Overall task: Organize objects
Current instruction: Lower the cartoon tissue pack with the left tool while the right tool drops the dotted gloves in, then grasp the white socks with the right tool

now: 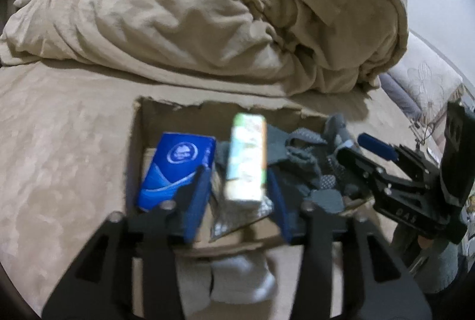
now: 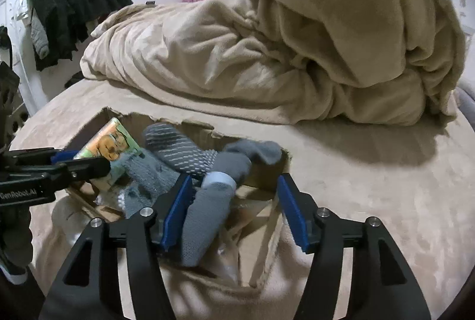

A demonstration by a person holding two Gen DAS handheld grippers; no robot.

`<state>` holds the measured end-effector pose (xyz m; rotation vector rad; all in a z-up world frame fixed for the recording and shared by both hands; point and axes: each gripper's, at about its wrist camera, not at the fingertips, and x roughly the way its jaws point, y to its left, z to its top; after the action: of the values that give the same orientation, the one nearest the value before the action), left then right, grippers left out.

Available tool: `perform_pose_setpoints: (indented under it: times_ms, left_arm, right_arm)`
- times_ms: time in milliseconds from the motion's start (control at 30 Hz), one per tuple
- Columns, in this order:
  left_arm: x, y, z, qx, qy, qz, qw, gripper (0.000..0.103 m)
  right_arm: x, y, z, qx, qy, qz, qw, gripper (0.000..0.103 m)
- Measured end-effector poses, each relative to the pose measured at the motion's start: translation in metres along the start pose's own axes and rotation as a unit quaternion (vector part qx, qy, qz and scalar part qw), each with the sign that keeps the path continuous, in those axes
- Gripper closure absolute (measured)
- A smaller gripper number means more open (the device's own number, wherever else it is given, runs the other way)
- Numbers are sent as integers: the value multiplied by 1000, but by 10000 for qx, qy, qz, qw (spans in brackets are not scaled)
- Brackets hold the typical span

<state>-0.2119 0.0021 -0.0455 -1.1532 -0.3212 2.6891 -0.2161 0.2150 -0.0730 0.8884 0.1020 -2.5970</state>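
Note:
An open cardboard box (image 1: 166,109) sits on the bed. In it lie a blue carton (image 1: 175,168), a green and white carton (image 1: 246,160) and grey socks (image 1: 299,160). My left gripper (image 1: 237,195) is over the box with its jaws either side of the green and white carton, which looks blurred; a small gap shows on each side. In the right wrist view my right gripper (image 2: 234,213) is open over the box (image 2: 196,127), with a grey sock (image 2: 204,219) lying against its left finger. The green carton (image 2: 112,145) and the left gripper (image 2: 74,168) show at left.
A rumpled beige duvet (image 1: 222,11) is heaped behind the box on the beige bed sheet (image 1: 59,148). A white sock (image 1: 240,278) lies by the box's near edge. Dark clothes (image 2: 71,5) hang at the far left. The right gripper (image 1: 415,183) shows at right.

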Motion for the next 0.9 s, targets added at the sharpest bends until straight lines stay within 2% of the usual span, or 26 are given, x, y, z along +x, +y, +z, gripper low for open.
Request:
perform_pose_setpoints:
  times_ms: [67,133,333,433,500,667,900]
  left_arm:
    - [-11,3,0,-117,-88,-37,9999,24]
    - [-26,3,-3,-160,-155,-75,9997,24]
    - [-73,1,-23,-105,-456,67,9989,23]
    - [-102,1,-34,-102,-659,119,9977,17]
    - [-120,1,-42,-88,-783,139,9968,13]
    - [-153,-1,-60,-12,-977,215,9950,12]
    - [-168,-1,-86,287,-950,337,9945,12]
  right_arm:
    - [-12,-1,0,123,-136,-47,9998,31]
    - [-24,-3,-2,264,-257,-33,9993,25]
    - [-64,4,-7,511,-556,136,9971,20]
    - [-85,13,-10,549,-682,283,9958,16]
    - [-95,19,-12,545,-725,350,9953,15]
    - [-117,38,-19,565,-797,601,9934,15]
    - [-135,65,-30,545,-770,894,9915,15]
